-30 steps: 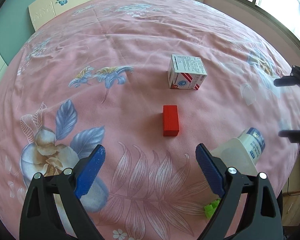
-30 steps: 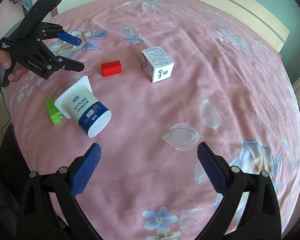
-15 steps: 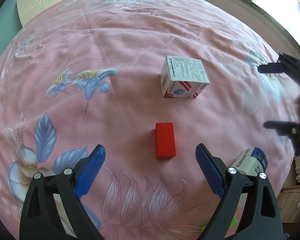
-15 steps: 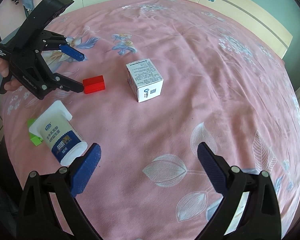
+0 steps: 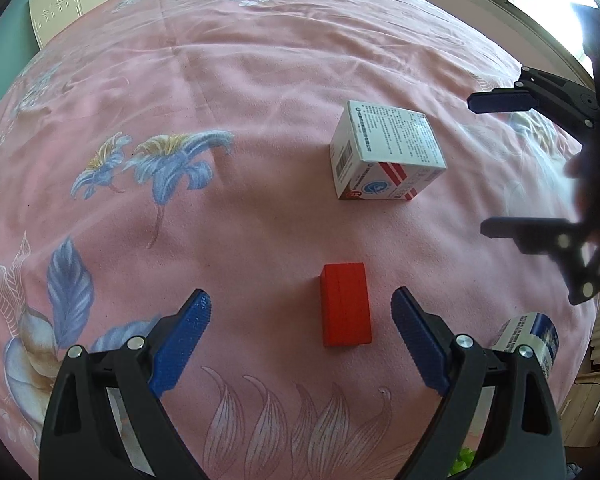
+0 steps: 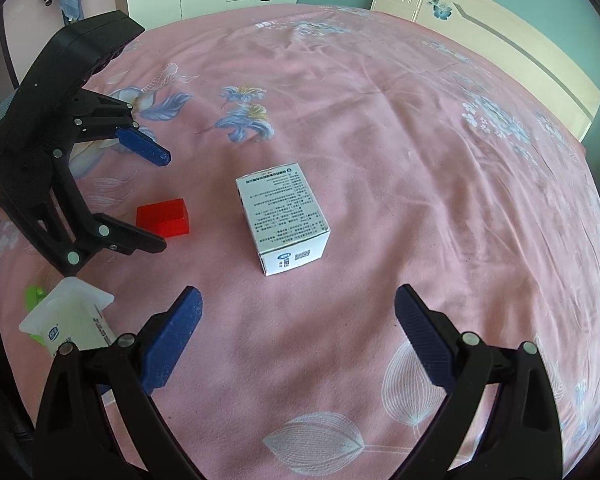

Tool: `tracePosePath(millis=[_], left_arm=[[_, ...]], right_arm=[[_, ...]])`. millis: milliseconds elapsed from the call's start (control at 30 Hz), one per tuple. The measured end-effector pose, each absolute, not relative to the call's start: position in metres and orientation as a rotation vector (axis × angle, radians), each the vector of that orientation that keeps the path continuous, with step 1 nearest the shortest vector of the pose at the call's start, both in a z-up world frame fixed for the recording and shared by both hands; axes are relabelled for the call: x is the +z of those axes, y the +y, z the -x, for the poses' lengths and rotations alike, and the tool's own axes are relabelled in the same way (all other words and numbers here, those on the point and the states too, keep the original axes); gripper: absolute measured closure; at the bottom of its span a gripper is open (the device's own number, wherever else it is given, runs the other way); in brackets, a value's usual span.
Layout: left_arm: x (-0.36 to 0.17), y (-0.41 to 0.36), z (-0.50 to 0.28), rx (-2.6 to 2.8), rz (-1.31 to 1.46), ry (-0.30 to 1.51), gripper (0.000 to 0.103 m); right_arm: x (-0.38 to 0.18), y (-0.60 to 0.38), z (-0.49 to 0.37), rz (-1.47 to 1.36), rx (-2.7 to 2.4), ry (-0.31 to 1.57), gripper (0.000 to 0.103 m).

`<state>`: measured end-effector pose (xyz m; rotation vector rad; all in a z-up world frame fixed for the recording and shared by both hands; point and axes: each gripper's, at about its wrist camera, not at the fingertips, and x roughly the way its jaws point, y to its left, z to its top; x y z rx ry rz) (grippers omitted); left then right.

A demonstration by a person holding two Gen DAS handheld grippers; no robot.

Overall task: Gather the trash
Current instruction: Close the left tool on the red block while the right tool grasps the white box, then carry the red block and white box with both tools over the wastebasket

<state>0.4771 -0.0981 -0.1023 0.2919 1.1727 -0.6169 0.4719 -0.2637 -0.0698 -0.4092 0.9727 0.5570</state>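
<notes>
Left tongs (image 5: 300, 320): spread apart, empty, hovering over the bed with the red block between the tips.
Right tongs (image 6: 298, 320): spread apart, empty, pointed at the white box.
Red block (image 5: 345, 309): lying on the pink bedspread (image 5: 228, 80).
White box (image 6: 284, 222): upright, mid-bed, apart from the block.
Yogurt cup (image 6: 68, 318): on its side near the bed edge, touching a green piece (image 6: 34, 295).

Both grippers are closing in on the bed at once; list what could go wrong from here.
1. The open left gripper is nearest the red block, which may not be trash.
2. The open right gripper faces the white carton; a hard squeeze could crush it.
3. The two grippers work close together and could collide.
</notes>
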Motion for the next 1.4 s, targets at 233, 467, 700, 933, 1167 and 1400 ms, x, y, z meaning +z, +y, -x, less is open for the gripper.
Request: tracePosePath(millis=[233, 467, 700, 933, 1167, 1400], left_arm=[[-0.108, -0.103, -0.483, -0.620, -0.290, 1.184, 0.010], [-0.111, -0.106, -0.486, -0.623, -0.306, 1.187, 0.010], [-0.111, -0.108, -0.487, -0.600, -0.333, 1.167, 0.024], [-0.110, -0.114, -0.484, -0.586, -0.354, 1.142, 0.051], [-0.107, -0.111, -0.485, -0.584, -0.354, 1.143, 0.081], [-0.102, -0.108, -0.481, -0.577, -0.367, 1.141, 0.081]], right_arm=[[-0.083, -0.247, -0.495, 0.401, 0.599, 0.990, 0.011], [-0.090, -0.237, -0.506, 0.408, 0.626, 1.008, 0.026], [-0.097, -0.234, -0.512, 0.412, 0.642, 1.022, 0.048], [-0.098, -0.233, -0.512, 0.419, 0.641, 1.017, 0.055], [-0.095, -0.234, -0.509, 0.424, 0.641, 1.023, 0.059], [-0.088, -0.238, -0.504, 0.426, 0.632, 1.024, 0.059]])
